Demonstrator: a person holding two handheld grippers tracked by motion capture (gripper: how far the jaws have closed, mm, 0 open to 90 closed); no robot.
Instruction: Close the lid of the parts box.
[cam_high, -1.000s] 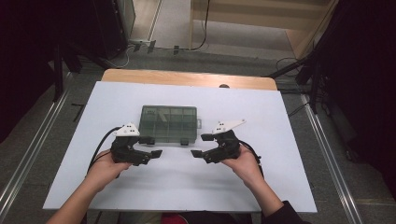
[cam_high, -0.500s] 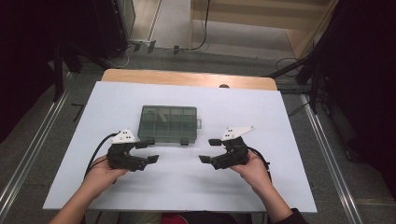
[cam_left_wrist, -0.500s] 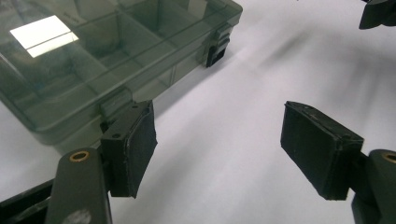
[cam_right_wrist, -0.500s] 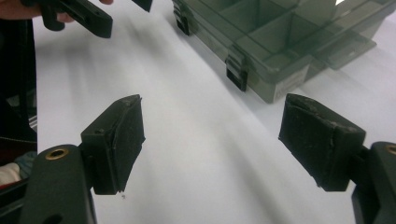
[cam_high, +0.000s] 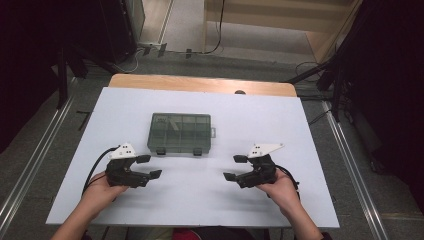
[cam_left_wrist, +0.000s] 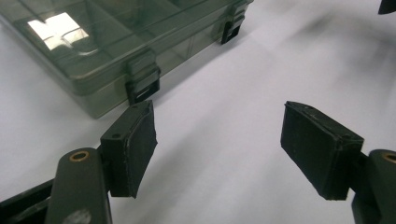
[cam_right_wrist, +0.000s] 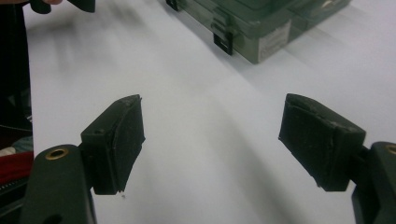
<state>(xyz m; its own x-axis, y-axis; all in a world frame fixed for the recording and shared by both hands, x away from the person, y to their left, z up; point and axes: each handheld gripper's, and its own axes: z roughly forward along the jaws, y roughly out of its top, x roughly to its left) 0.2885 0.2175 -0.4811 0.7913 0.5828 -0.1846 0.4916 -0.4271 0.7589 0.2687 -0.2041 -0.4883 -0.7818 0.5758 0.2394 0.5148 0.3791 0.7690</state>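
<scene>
Compartment box (cam_high: 181, 132) of smoky translucent plastic lies flat and closed on the white surface (cam_high: 300, 125), near its middle and a little toward the far edge, with two dark latches on the side facing the person. Left tool (cam_high: 148, 166) sits on the near-left side of the box, held in the person's left hand (cam_high: 100, 192), jaws apart with nothing between them; in the left gripper view its pads (cam_left_wrist: 135, 144) frame bare surface, and one box latch (cam_left_wrist: 142, 84) sits just beyond the nearer pad. Right tool (cam_high: 234, 168) is held by the right hand (cam_high: 282, 192) on the near-right side, farther from the box, jaws likewise spread wide and empty. Both tools point inward toward each other, well apart.
</scene>
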